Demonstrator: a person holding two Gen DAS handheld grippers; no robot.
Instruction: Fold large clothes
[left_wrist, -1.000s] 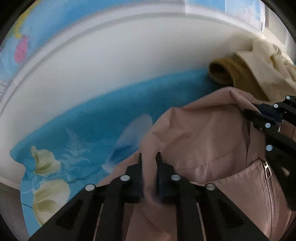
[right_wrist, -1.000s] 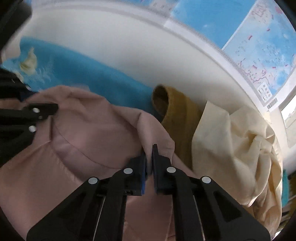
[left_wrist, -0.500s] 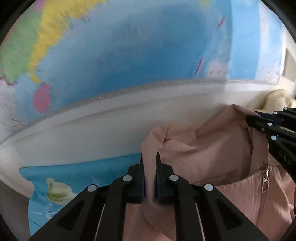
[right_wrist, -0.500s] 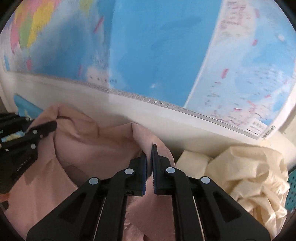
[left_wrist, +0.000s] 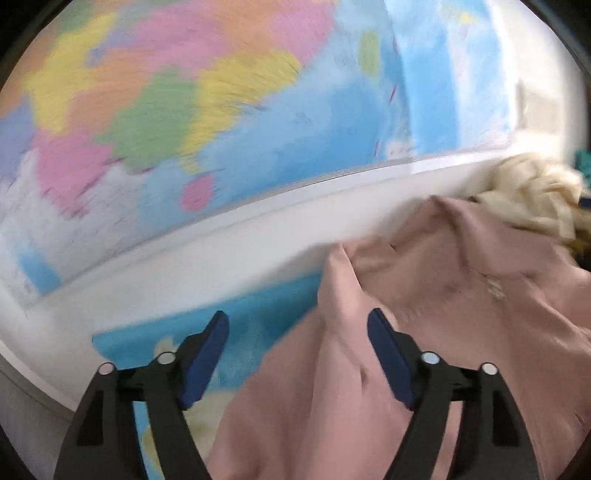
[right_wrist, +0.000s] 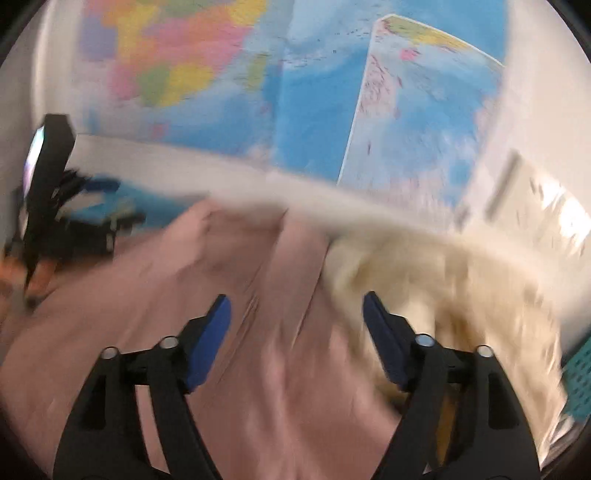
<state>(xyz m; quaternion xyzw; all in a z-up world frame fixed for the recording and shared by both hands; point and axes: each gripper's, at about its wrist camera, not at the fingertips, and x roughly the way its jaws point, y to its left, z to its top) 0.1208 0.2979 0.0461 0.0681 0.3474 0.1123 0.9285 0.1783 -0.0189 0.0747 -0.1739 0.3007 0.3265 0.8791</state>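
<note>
Both sets of jaws just sprung wide, gripping nothing: left gripper (left_wrist: 297, 356), right gripper (right_wrist: 295, 338). Below and beyond them, pink jacket (left_wrist: 424, 295) (soft, crumpled, matte) beside cream cloth (left_wrist: 532, 192).

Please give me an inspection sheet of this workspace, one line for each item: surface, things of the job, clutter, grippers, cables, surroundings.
Surface: blue floral cloth covers it, against a white wall.
Job's things: large pink zip-up garment lies loose on the cloth, released, not yet folded.
Clutter: crumpled cream fabric pile beside the pink garment; teal perforated basket at the right edge.
Grippers: left gripper open, its jaws have just been opening, pink fabric between them but unpressed; right gripper open, jaws just opened likewise, over the garment.
Cables: nothing seen.
Surroundings: coloured wall map above; the pictures are blurred by motion.
</note>
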